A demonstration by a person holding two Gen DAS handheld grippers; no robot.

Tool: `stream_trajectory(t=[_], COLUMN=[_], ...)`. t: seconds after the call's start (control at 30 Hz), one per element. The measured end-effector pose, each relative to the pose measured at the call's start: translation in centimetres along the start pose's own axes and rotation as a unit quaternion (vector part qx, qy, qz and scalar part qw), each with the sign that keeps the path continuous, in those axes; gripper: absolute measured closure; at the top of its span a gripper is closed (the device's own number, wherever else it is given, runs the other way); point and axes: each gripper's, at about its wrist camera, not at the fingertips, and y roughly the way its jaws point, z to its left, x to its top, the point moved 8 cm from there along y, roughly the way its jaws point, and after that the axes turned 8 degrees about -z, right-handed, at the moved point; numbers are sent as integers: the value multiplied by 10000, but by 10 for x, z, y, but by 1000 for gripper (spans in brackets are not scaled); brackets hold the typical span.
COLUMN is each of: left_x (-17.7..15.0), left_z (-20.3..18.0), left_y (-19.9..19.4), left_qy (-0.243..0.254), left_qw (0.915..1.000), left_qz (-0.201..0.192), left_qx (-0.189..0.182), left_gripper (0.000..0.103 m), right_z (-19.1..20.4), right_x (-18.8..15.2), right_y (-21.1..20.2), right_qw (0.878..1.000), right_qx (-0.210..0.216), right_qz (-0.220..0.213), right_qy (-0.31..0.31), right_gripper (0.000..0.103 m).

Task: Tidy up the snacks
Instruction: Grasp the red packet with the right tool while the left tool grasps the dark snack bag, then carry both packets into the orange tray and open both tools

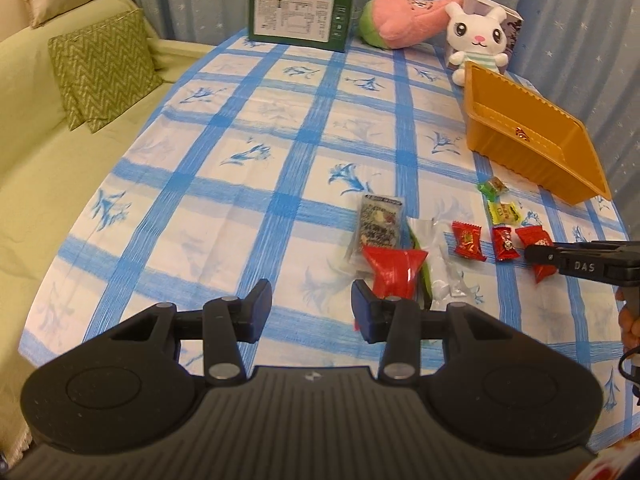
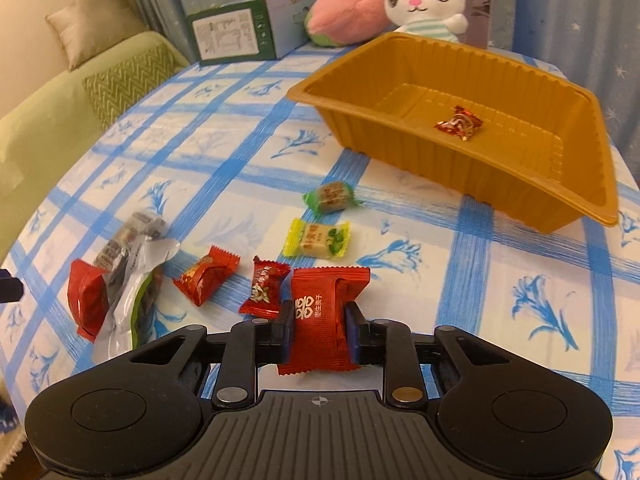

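Observation:
My right gripper (image 2: 318,320) is shut on a red wrapped candy (image 2: 320,316) just above the tablecloth; it also shows in the left wrist view (image 1: 540,258). An orange plastic tray (image 2: 520,184) stands ahead to the right with one red-gold candy (image 2: 460,123) inside. Loose on the cloth are two red candies (image 2: 206,280) (image 2: 263,290), a yellow candy (image 2: 318,237), a green candy (image 2: 330,196), a red packet (image 2: 86,300) and clear and dark packets (image 2: 128,248). My left gripper (image 1: 311,306) is open and empty, just before the red packet (image 1: 394,272).
A green box (image 1: 300,12), a pink plush (image 1: 400,20) and a white bunny plush (image 1: 478,36) stand at the table's far edge. A green sofa with cushions (image 1: 100,68) lies left of the table. The blue checked tablecloth (image 1: 248,152) covers the table.

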Motion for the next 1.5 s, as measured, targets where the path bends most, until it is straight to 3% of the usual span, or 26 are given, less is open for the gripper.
stream_trajectory(t=[0.33, 0.53, 1.03, 1.27, 1.5], left_x=[25, 32, 24, 27, 53], left_z=[-27, -43, -60, -59, -58], left_y=[33, 64, 116, 118, 107], left_qy=[505, 771, 1308, 1385, 1444], left_qw=[9975, 9935, 9829, 9821, 9829], left_qz=[-7, 248, 922, 845, 560], left_qx=[-489, -796, -913, -959, -997], left_gripper=[64, 64, 65, 69, 69], right_z=[-28, -43, -75, -80, -86], right_x=[16, 19, 9, 8, 15], right_y=[-34, -54, -84, -88, -91], right_qw=[9978, 9947, 9851, 9829, 9816], right_qx=[-248, -461, -949, -1062, -1084], right_qz=[-357, -528, -657, -683, -769], right_qy=[500, 750, 1271, 1342, 1374], right_gripper=[77, 77, 77, 77, 77])
